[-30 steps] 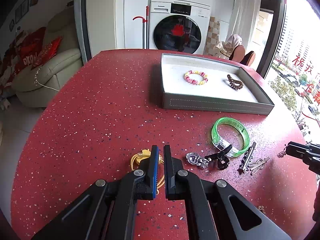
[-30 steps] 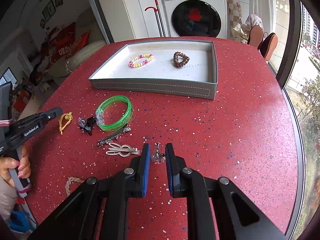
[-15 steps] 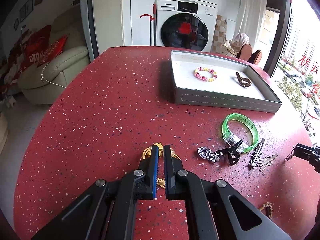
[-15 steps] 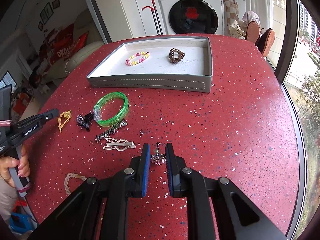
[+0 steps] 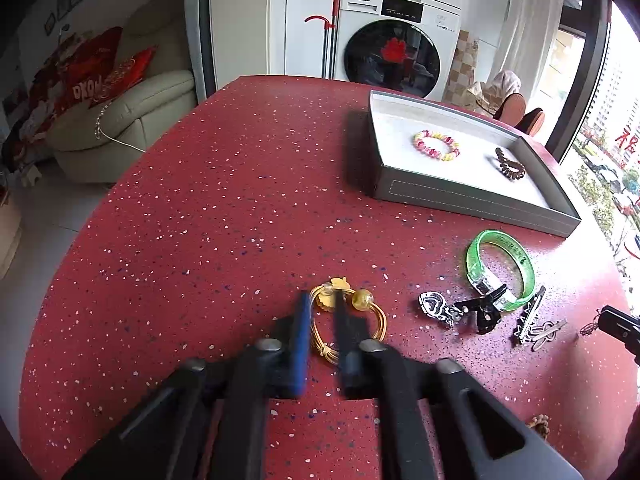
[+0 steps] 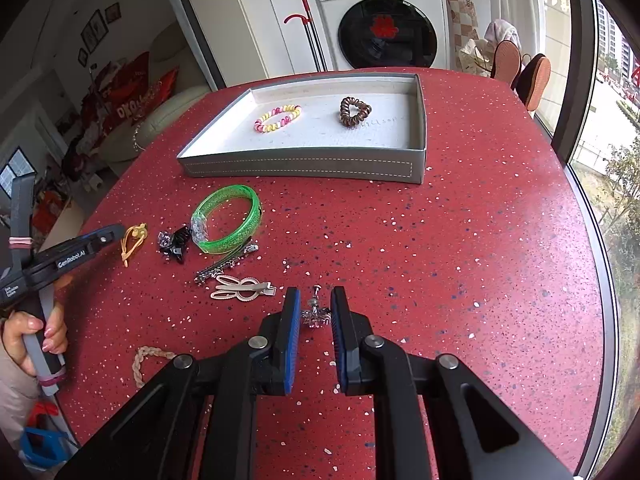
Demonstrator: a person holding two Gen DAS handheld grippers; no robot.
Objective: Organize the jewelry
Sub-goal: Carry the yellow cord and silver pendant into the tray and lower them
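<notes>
Left gripper (image 5: 320,312): jaws spread little, gold bracelet (image 5: 347,320) lies between them on red table (image 5: 200,240), not yet pinched.

Right gripper (image 6: 315,308): jaws spread, small silver earring (image 6: 315,312) between them.

Step seems pick-up stage. Next move likely: close jaws, lift, carry forward to grey tray (image 6: 300,166), far ahead of jaws.

"GenRobot.AI" on the left gripper (image 6: 114,234); "OKO" on red cushion (image 5: 86,88).
</notes>
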